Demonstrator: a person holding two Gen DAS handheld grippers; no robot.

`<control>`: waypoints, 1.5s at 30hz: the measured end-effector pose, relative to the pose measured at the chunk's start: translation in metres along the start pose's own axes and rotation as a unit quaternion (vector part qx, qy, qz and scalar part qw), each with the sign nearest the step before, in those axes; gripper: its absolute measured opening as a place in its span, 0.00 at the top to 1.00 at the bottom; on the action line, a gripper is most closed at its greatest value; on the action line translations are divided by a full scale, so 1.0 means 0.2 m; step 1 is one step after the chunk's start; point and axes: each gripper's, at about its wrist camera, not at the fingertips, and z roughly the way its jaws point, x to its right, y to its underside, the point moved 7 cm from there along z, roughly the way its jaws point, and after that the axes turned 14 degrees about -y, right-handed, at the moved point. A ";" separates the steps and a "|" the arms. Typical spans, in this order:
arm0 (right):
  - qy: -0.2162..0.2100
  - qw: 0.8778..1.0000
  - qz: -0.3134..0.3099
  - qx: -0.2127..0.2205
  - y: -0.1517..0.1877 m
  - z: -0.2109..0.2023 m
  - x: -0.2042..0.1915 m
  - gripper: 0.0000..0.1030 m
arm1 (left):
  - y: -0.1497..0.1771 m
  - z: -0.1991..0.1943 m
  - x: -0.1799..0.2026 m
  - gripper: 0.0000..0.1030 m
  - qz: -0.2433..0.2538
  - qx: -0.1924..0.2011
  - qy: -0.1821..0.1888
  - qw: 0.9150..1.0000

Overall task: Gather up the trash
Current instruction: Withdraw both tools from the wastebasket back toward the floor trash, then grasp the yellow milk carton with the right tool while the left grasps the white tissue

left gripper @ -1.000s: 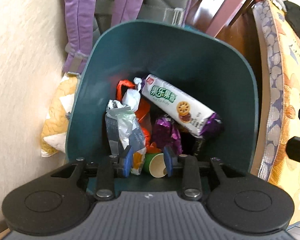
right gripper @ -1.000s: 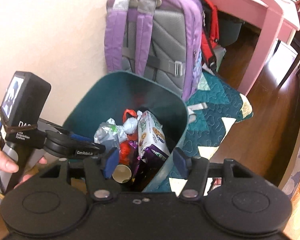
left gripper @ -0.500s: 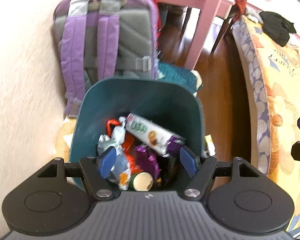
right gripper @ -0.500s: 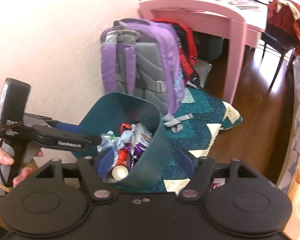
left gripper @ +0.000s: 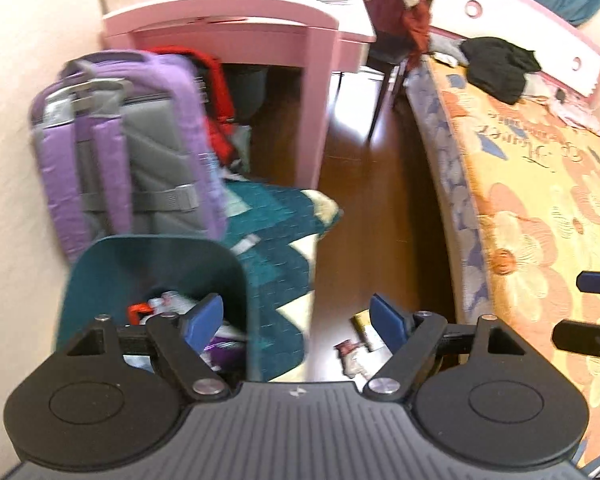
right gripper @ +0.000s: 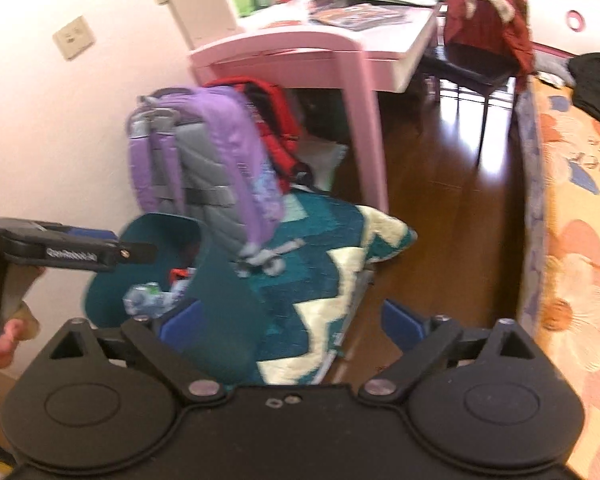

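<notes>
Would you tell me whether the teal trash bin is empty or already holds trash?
It holds trash: the teal bin shows wrappers piled inside, below its rim.

A dark teal plastic trash bin holding crumpled wrappers is seen beside a purple and grey backpack on a teal and cream quilted mat. The right gripper is opening, its 2 jaws empty.
</notes>
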 end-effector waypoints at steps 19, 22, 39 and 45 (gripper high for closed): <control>0.056 0.993 0.094 -0.033 0.39 0.31 1.05 0.00 | 0.33 0.89 0.86 0.19 0.055 -0.093 0.020 0.994; 0.056 0.992 0.106 -0.043 0.48 0.47 1.21 0.00 | 0.45 1.10 0.93 0.19 0.055 -0.115 0.015 0.992; 0.049 0.977 0.164 -0.124 1.09 1.62 1.97 0.05 | 1.20 2.38 1.27 0.19 0.003 -0.234 -0.017 0.972; 0.047 0.974 0.160 -0.151 1.25 2.02 2.14 0.09 | 1.42 2.76 1.32 0.19 -0.019 -0.261 -0.022 0.965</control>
